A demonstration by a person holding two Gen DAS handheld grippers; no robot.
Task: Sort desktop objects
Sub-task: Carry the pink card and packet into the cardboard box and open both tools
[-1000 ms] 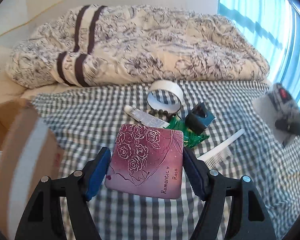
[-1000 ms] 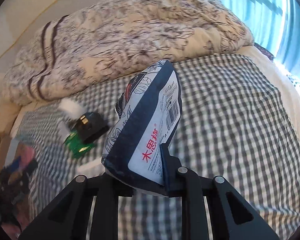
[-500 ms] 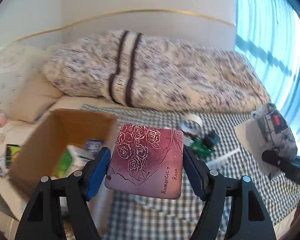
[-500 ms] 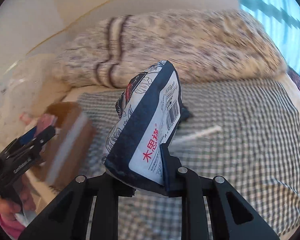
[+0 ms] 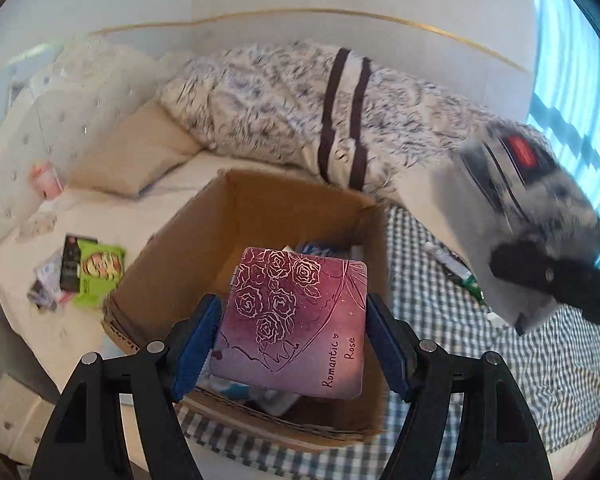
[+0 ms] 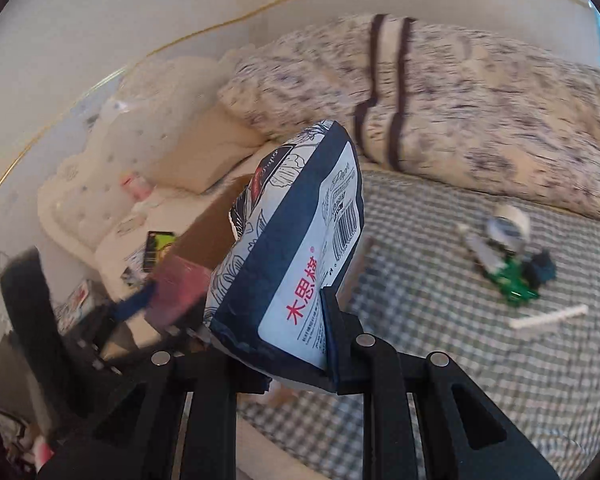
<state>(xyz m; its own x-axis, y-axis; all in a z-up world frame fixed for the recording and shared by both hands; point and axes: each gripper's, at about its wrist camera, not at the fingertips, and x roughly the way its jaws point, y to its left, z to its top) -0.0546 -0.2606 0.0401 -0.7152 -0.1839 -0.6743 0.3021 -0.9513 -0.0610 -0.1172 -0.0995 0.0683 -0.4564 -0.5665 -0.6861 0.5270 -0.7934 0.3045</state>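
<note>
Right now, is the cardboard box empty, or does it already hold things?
Not empty. The cardboard box is open-topped, and the left wrist view shows blue-and-white items inside, partly hidden behind the rose card in the left gripper.

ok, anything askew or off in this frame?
Nothing damaged or spilled. The right gripper pinches the tissue pack by one corner, so it sits tilted. The left gripper holds the rose card over the cardboard box.

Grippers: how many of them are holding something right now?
2. The left gripper clamps a pink rose box above the cardboard box; the right gripper grips a tissue pack.
</note>
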